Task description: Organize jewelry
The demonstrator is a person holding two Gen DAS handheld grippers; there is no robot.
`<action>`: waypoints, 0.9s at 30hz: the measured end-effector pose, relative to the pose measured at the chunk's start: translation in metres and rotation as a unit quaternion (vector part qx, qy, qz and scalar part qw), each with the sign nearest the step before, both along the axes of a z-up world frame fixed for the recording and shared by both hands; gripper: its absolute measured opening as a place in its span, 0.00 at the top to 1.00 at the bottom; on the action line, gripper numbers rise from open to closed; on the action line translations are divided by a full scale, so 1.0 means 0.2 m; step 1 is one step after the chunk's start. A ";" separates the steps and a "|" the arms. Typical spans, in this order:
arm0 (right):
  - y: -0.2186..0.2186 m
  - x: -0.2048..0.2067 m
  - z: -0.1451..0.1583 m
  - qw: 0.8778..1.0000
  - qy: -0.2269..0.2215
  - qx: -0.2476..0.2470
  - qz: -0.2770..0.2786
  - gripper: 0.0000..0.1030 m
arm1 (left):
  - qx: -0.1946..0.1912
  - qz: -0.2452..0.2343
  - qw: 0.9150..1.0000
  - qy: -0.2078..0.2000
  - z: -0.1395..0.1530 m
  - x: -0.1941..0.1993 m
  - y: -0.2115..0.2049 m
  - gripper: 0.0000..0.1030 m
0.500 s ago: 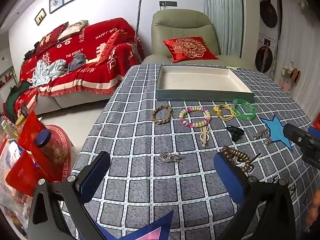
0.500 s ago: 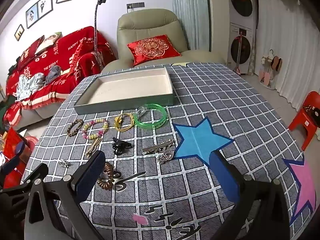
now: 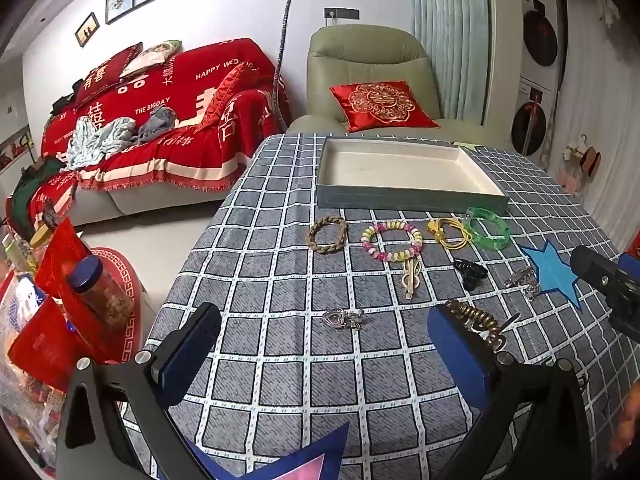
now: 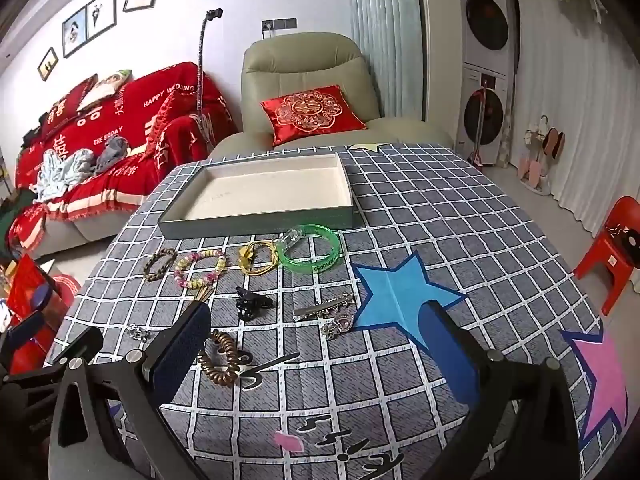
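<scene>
1. Both tools hover low over the near edge of the worktop; the left hand-held gripper and the right hand-held gripper each stand wide apart with nothing between the pads, so the step in hand looks like the first pick
2. The jewelry lies loose on the checked cloth in front of the tray, which is bare inside and sits at the far side
3. Just before the tray run a braided bracelet, a beaded bracelet, a yellow cord and a green bangle, the cord and bangle touching
4. Nearer lie a gold clip, a black claw clip, a silver clip with a charm beside it, a heart pendant and a brown coil tie
5. The heart pendant lies nearly between the left pads, so it seems the natural first item for that side; the coil tie sits just beside the right tool's left finger
6. Come down straight, pads either side of the piece and close to the cloth, and close slowly so small metal does not skid away
7. Take one piece per grasp; separate the cord from the bangle before lifting
8. Lift clear of the tray wall before releasing, and set pieces well apart inside
</scene>
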State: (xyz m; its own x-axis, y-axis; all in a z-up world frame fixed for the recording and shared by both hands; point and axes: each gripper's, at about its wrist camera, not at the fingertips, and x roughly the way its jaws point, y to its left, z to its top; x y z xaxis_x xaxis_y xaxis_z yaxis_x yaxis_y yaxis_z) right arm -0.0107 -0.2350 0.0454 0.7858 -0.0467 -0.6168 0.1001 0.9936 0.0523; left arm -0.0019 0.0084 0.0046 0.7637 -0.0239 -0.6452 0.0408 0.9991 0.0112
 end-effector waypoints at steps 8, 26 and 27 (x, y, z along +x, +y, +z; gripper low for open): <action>0.00 0.00 0.00 1.000 -0.002 0.000 0.000 0.00 | 0.000 -0.001 1.000 0.000 0.01 0.00 0.00 0.00; 0.01 -0.01 0.01 1.000 -0.008 0.000 0.003 0.00 | 0.001 -0.003 1.000 -0.002 0.01 -0.01 -0.02 0.00; 0.01 -0.01 0.01 1.000 -0.008 0.000 0.003 0.00 | 0.001 -0.003 1.000 -0.002 0.01 -0.01 -0.02 0.00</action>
